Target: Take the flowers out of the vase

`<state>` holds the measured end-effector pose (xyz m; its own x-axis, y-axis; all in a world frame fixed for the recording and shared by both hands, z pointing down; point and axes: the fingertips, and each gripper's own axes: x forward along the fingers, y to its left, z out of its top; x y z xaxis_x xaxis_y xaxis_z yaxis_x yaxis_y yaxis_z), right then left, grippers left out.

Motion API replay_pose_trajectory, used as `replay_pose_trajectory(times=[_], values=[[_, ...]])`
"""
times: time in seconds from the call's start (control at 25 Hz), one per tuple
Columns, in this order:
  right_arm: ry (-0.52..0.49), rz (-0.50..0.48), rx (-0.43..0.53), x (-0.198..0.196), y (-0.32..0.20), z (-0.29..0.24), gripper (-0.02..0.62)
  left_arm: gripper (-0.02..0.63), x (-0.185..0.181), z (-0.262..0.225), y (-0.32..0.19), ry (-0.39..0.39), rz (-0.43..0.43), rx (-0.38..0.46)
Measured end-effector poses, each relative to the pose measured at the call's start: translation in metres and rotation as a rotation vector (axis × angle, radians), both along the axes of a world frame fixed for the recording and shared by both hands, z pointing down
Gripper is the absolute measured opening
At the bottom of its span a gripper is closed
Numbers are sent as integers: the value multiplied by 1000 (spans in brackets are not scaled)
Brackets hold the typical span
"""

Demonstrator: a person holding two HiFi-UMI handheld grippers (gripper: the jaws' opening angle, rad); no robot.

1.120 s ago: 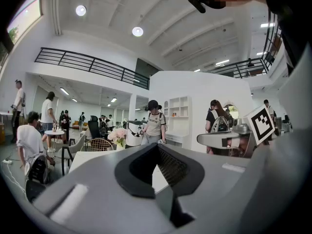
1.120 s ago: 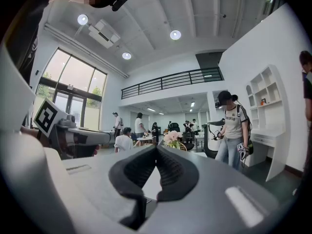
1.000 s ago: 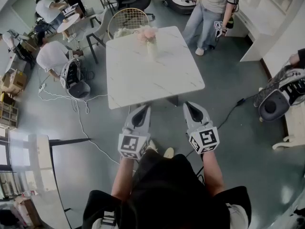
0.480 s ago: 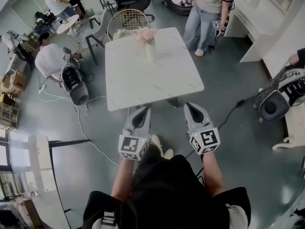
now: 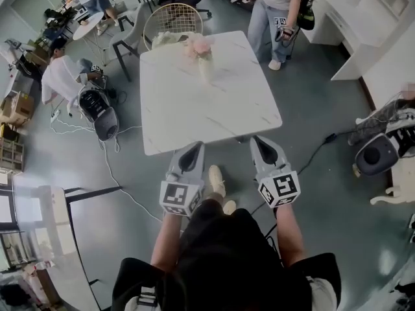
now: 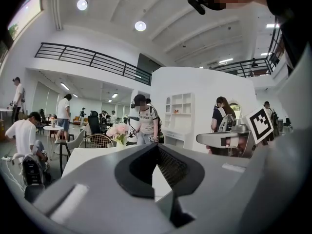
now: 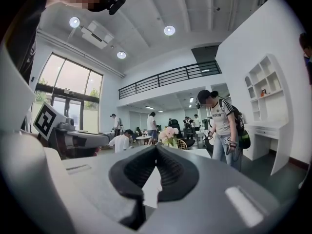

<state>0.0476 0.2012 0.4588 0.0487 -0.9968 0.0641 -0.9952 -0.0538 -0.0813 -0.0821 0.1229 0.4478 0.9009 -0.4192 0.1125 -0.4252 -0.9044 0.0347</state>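
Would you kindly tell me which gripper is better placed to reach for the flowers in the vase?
Left, probably: the flowers stand far across the table, almost straight ahead of the left gripper; the right gripper sits further aside. Both are shut.

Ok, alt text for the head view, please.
From above, a person holds the left gripper and right gripper, both shut, at the near edge of a white table; pink flowers stand in a vase near its far edge.
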Motion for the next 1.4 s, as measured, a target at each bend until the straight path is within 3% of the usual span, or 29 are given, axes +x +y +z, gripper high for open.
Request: replay_pose_trajectory(times=[0.72, 1.04, 1.4], values=[[-1, 0, -40, 59, -141, -4, 3, 8, 60, -4, -144, 2, -1, -32], [19, -10, -40, 62, -195, -7, 3, 8, 63, -3, -196, 17, -13, -41], [28, -43, -70, 62, -224, 3, 3, 8, 66, 5, -220, 25, -31, -55]])
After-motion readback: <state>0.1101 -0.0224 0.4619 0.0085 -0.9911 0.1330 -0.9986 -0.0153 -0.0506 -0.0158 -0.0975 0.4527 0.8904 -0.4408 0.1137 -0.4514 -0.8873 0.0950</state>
